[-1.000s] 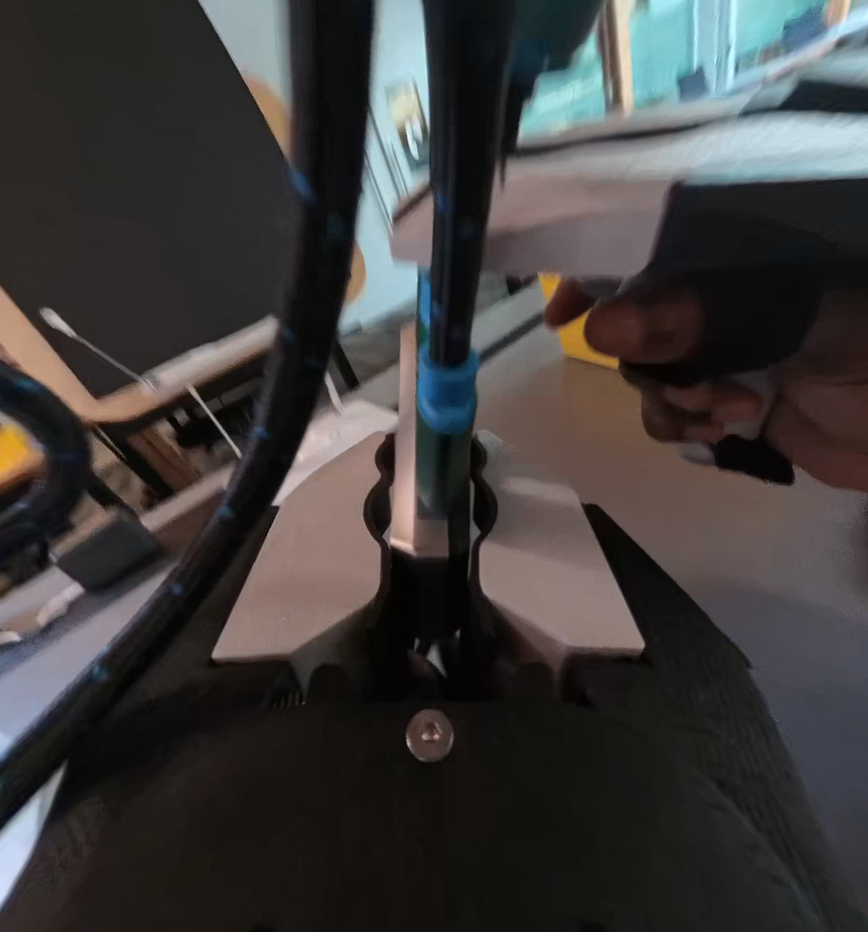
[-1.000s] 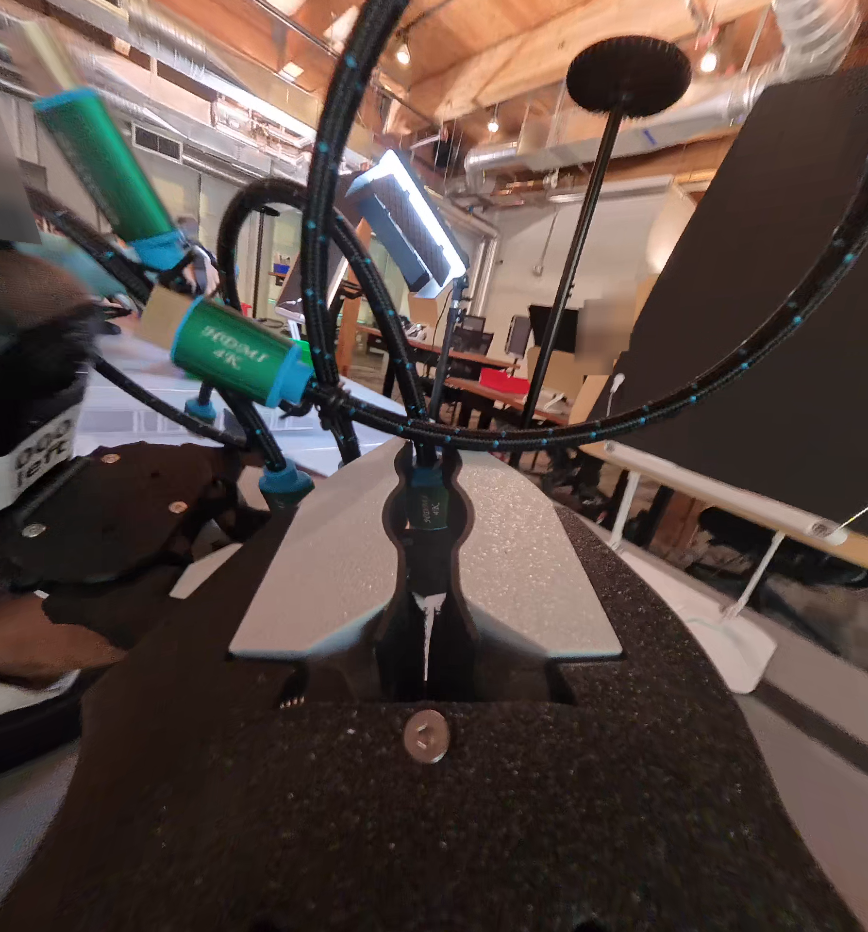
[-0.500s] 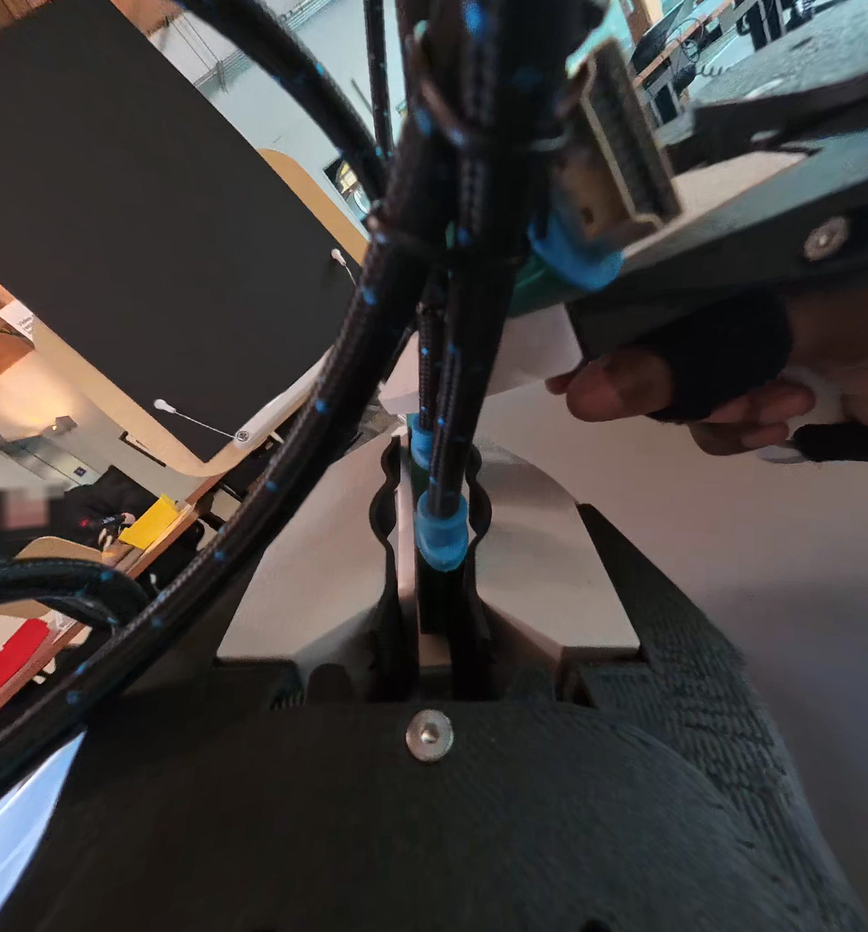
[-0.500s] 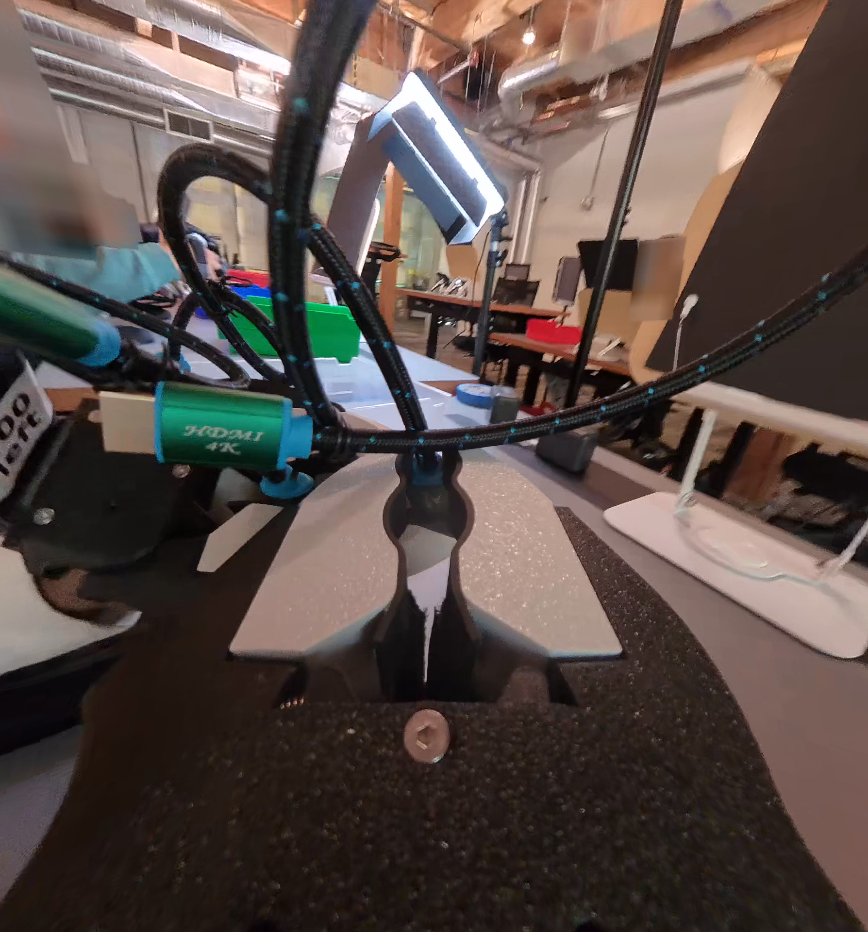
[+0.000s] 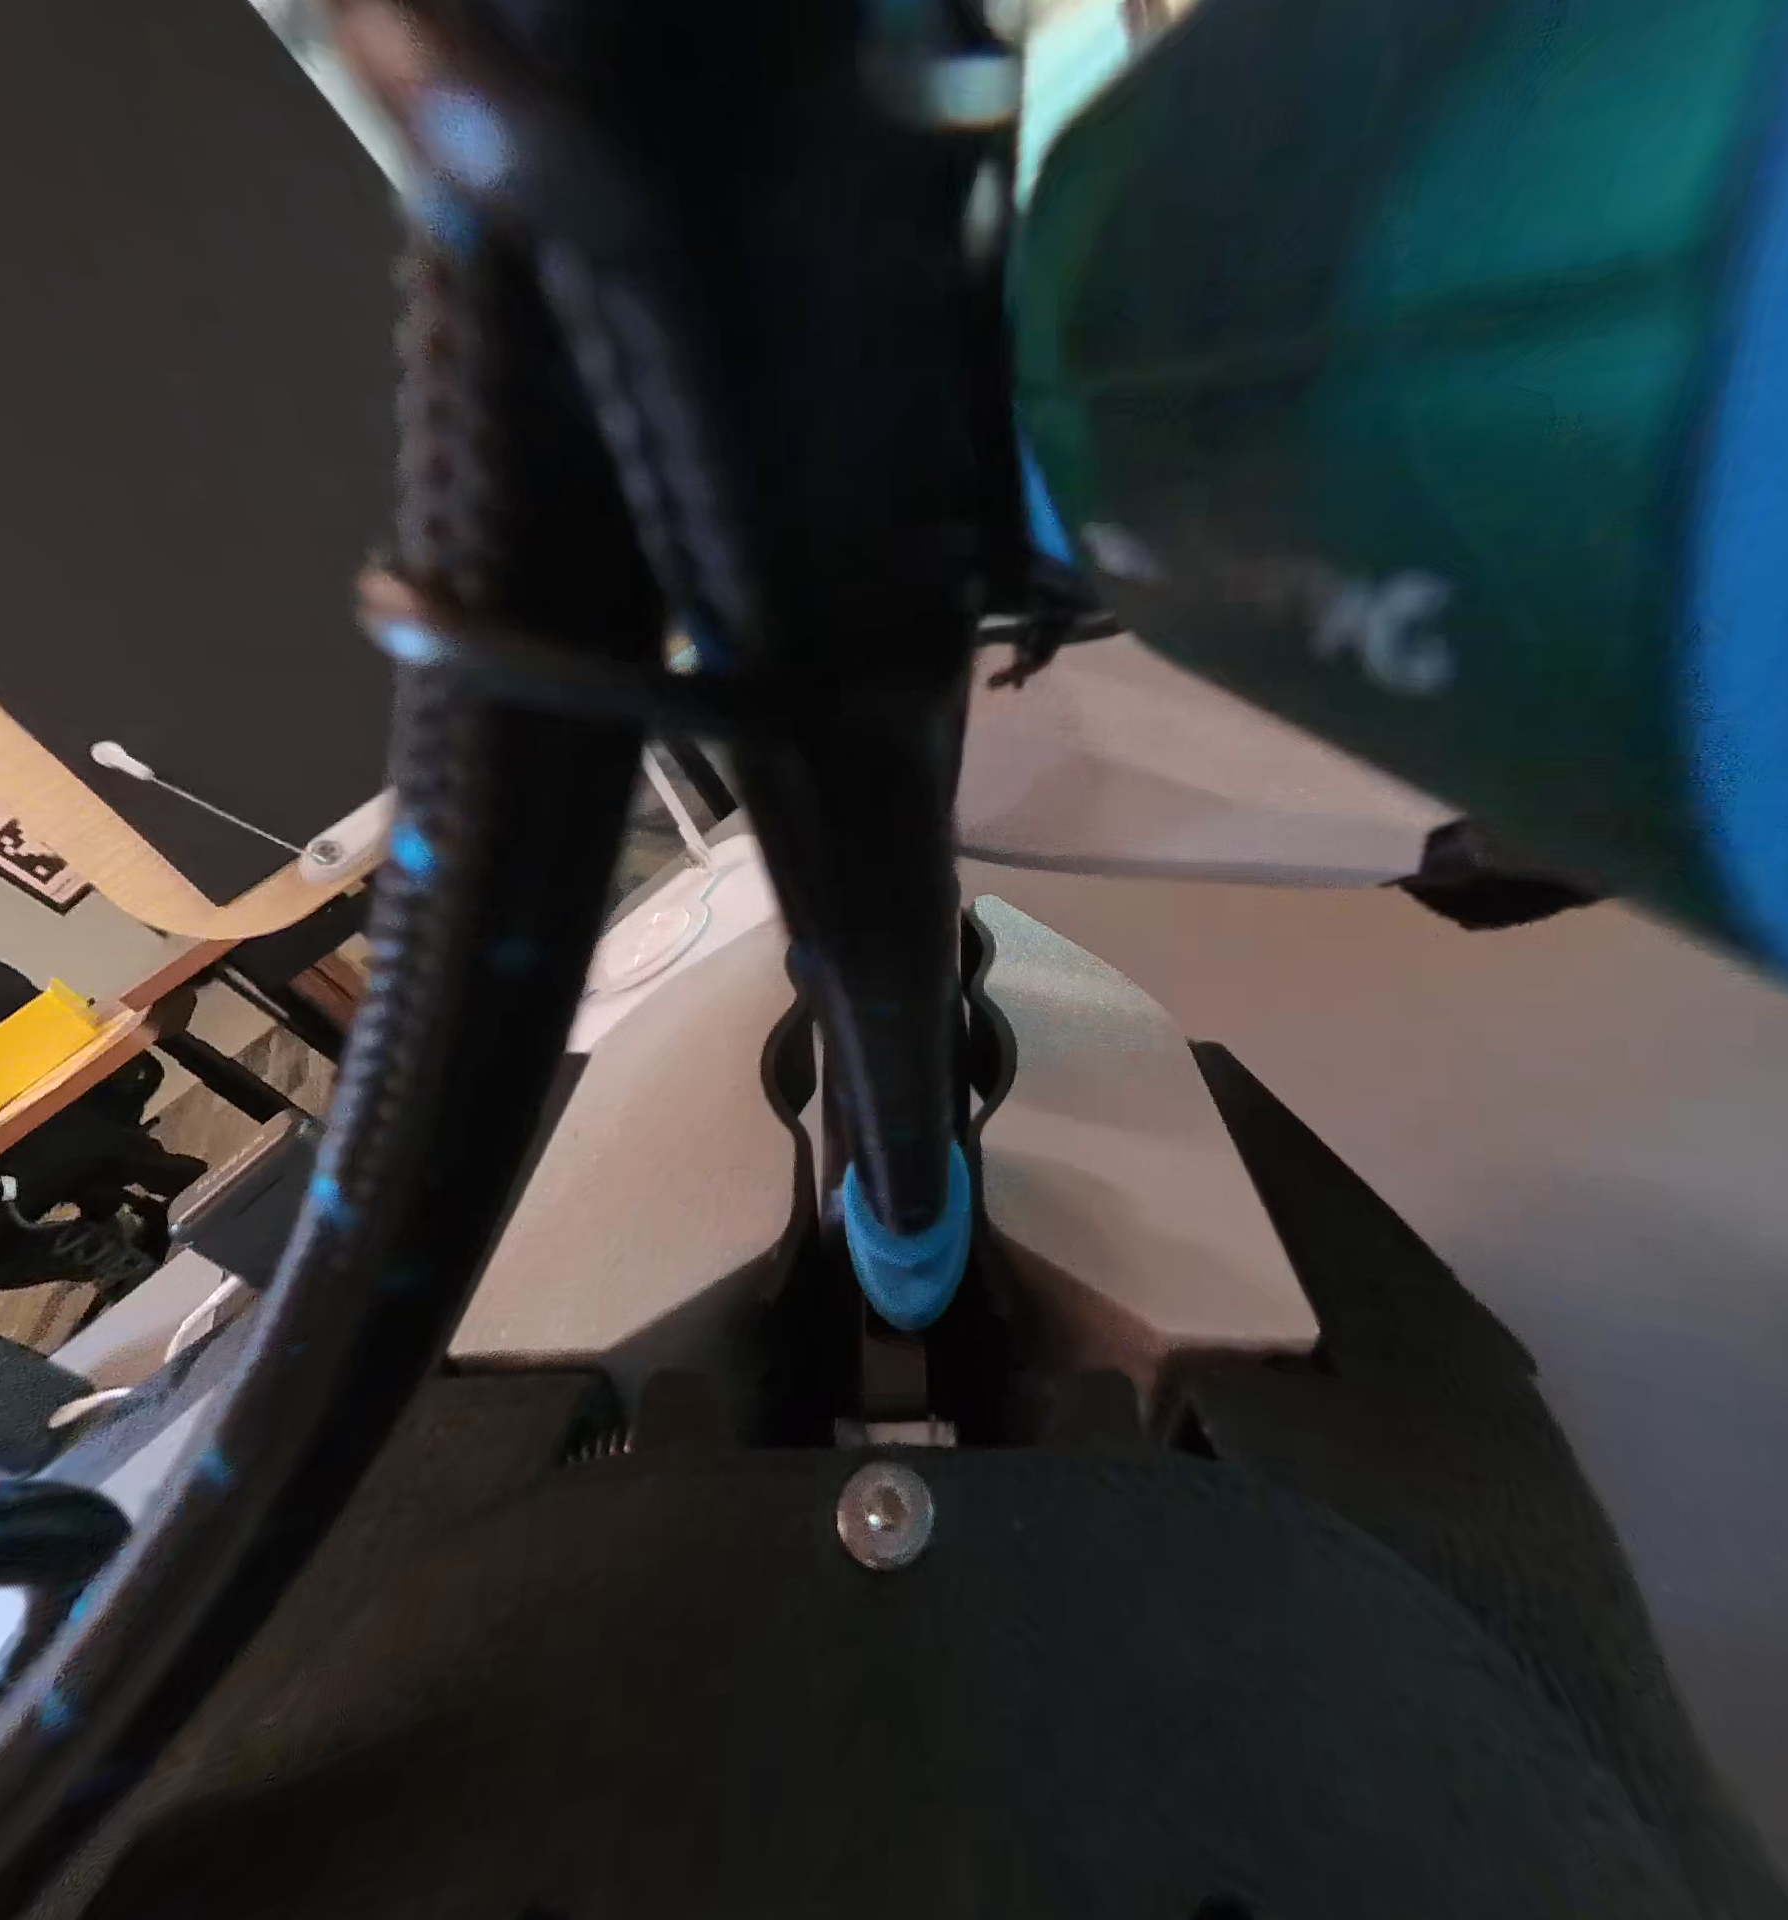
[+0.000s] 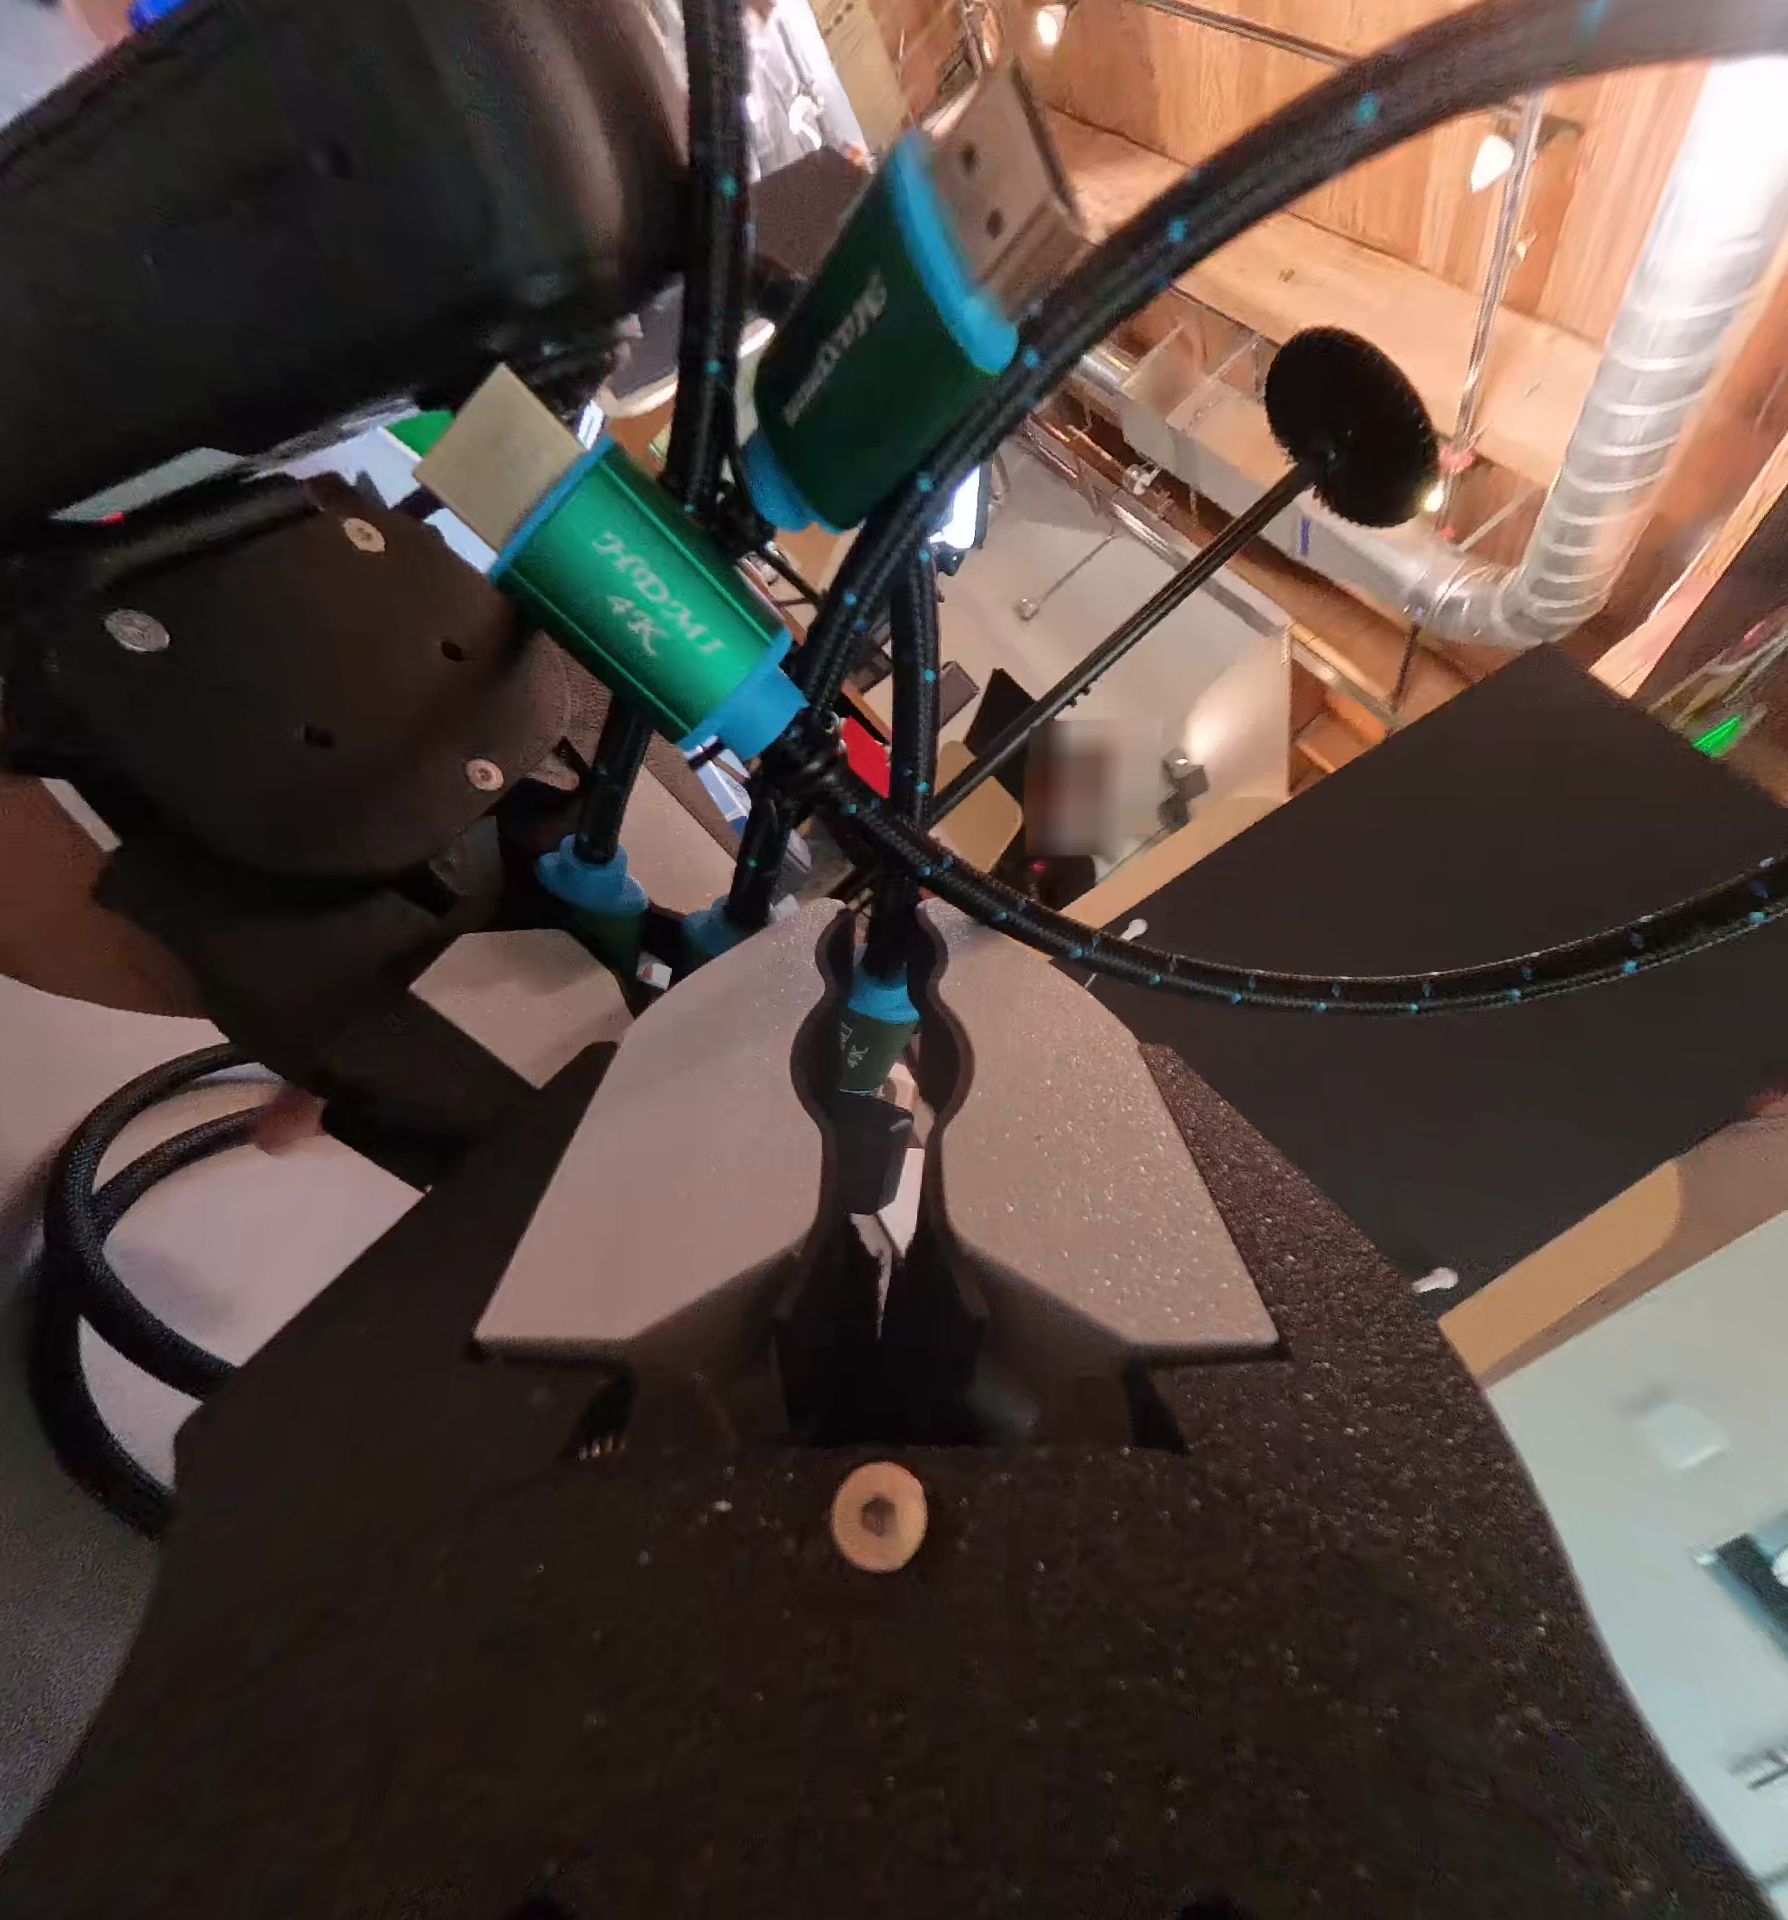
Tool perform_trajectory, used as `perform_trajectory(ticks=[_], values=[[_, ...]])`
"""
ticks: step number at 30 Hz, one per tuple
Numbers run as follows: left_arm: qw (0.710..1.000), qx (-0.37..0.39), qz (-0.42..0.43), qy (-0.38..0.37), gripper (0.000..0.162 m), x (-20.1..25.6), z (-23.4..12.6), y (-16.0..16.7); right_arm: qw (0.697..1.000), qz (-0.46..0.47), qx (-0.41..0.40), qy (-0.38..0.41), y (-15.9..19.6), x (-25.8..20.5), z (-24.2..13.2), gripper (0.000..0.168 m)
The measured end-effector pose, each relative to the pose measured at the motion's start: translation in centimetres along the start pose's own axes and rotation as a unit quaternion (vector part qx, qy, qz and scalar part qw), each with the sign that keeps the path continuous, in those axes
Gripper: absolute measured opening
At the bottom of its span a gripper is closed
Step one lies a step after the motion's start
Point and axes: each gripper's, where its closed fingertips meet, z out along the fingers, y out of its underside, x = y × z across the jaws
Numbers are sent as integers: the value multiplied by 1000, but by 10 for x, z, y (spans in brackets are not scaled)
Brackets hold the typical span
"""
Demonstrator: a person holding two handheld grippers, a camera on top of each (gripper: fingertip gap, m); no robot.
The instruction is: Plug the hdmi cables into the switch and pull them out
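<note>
Several black braided HDMI cables with blue flecks hang in a tangled bundle between both grippers. My left gripper (image 5: 885,956) is shut on one cable (image 5: 874,1039), with its blue strain relief (image 5: 900,1247) between the fingers. A blurred green plug (image 5: 1441,416) fills the upper right, very close. My right gripper (image 6: 885,925) is shut on a green plug (image 6: 869,1039) with a small black part (image 6: 874,1153) under it. Two loose green plugs (image 6: 641,613) (image 6: 869,364) dangle above. The left gripper's body (image 6: 277,675) is just to the left. I cannot make out the switch.
A grey table top (image 5: 1492,1195) lies under the grippers. A cable loop (image 6: 90,1247) rests on it at left. A dark panel (image 6: 1441,935) stands to the right, with a black stand with a round disc (image 6: 1347,426) behind. A white object (image 6: 1700,1507) sits at lower right.
Both grippers have tilted and moved closer together. The cable bundle has swung up, and a green plug now crowds the left wrist view. The hand that showed there is out of sight.
</note>
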Motion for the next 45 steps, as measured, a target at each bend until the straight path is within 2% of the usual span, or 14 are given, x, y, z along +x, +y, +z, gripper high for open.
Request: perform_trajectory(ticks=[5,9,12,13,16,18,21,22,28,31,34,39,43,45], values=[[1000,-13,-15,-2,24,0,1,4,1000,10,-12,2,4,-1,4,9],[998,-54,-8,-9,23,-2,3,12,990,133,-36,-26,15,1,12,8],[999,-30,-17,19,26,6,0,9,989,-142,-49,9,5,-5,6,11],[999,-30,-19,19,27,7,0,9,989,-141,-47,8,4,-6,6,11],[999,-46,-24,18,29,6,2,11,996,85,-16,-34,6,-1,10,6],[998,-52,-27,23,24,7,4,12,986,156,-11,-48,9,0,11,6],[998,-42,-34,42,23,11,2,12,998,57,-22,-32,5,-2,9,6],[997,-57,-31,49,24,14,3,17,998,57,18,-15,-10,5,5,5],[998,-49,-23,38,28,11,3,18,997,71,32,8,-13,28,-3,6],[999,-32,-31,20,26,6,0,16,997,39,-68,-13,10,34,1,6],[999,-11,-51,2,27,-3,-4,10,981,-47,-178,59,47,63,-12,6],[991,72,-111,18,26,-8,-15,-12,956,193,-174,136,88,115,-43,7],[984,93,-151,-18,27,-24,-19,-14,903,337,-52,261,90,185,-106,6],[982,93,-157,-38,27,-32,-21,-11,885,343,9,315,77,215,-142,6]])
